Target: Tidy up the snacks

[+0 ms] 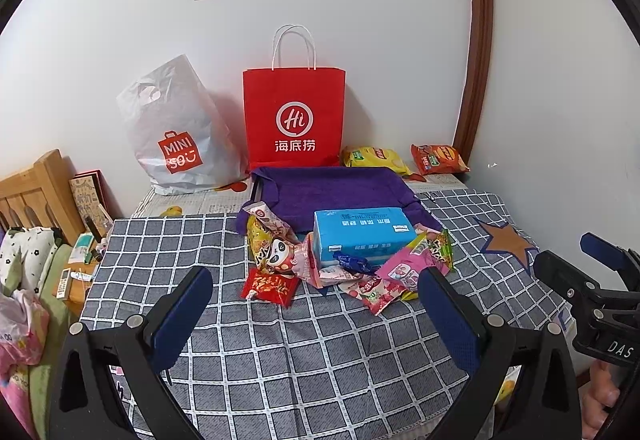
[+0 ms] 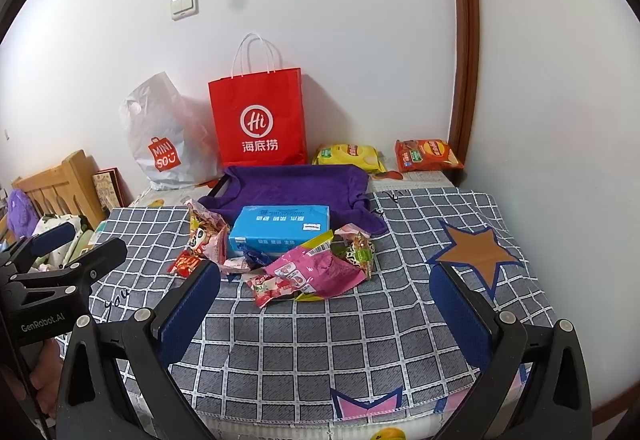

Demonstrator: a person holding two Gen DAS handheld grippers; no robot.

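Snack pile on the checked cloth, both grippers idle.
We found the left gripper (image 1: 316, 290) and right gripper (image 2: 326, 284) with jaws spread, holding nothing; loose snack packets (image 2: 316, 272) lay heaped around a blue box (image 2: 280, 230) before the purple towel (image 2: 292, 184); a red paper bag (image 1: 294, 118) stood against the wall.

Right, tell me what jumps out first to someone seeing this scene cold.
The bright red paper bag standing against the white wall at the back grabs the eye first, with a white plastic bag slumped to its left. Next comes the heap of colourful snack packets around a blue box on the checked cloth.
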